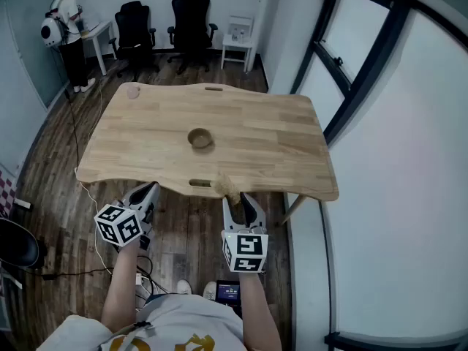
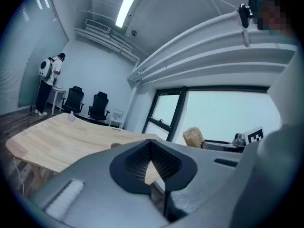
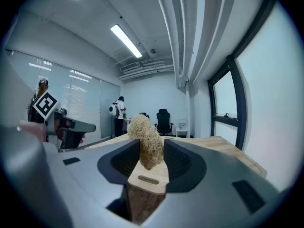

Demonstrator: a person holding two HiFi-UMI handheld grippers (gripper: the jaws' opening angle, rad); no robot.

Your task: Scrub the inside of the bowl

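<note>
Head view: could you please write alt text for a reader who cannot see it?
Seen from above, at the near edge of a wooden table, the right tongs grip a fibrous scrubber; the left tongs are shut and empty. A small bowl stands mid-table, untouched.

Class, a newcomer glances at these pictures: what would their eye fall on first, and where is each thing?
The pale wooden table fills the middle of the head view, with a small round wooden bowl near its centre. At its near edge the right gripper is shut on a tan fibrous scrubber, while the left gripper beside it is shut and empty.
</note>
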